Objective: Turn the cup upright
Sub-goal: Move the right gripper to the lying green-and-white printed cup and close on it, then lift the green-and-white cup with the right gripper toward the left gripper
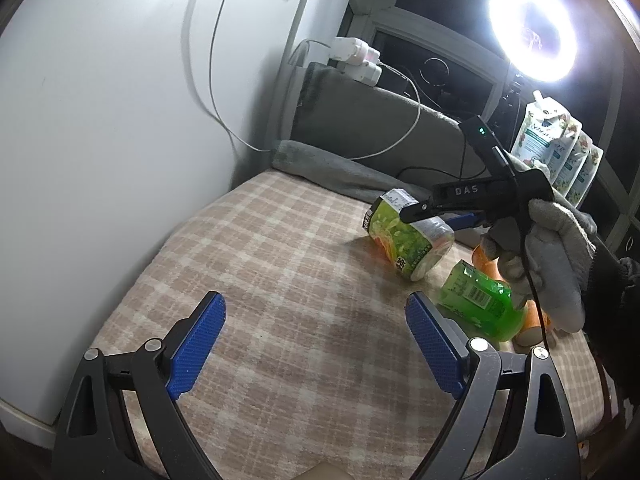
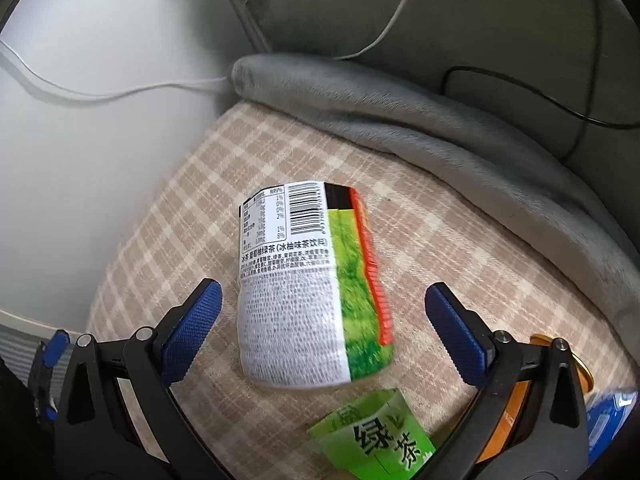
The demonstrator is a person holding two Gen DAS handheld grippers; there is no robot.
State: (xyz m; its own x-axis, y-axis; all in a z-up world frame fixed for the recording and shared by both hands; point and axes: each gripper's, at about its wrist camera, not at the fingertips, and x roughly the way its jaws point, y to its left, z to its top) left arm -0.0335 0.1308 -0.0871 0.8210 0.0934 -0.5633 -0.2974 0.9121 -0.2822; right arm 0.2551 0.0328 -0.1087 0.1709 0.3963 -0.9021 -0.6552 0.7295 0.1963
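A cup with a green, white and orange label (image 1: 408, 236) lies on its side on the checked cloth (image 1: 280, 264). In the right wrist view the cup (image 2: 308, 288) lies between my open blue fingers, not touched. My right gripper (image 2: 322, 328) is open around it; in the left wrist view the right gripper (image 1: 436, 214) hovers just over the cup. My left gripper (image 1: 316, 344) is open and empty, low over the cloth, well short of the cup.
A bright green cup (image 1: 480, 300) lies on its side near the right, also in the right wrist view (image 2: 372, 436). Orange cans (image 1: 488, 260) sit behind it. Grey blanket (image 1: 340, 168), cables, a white wall (image 1: 120, 120), a ring light (image 1: 532, 36) and pouches (image 1: 560, 148) are around.
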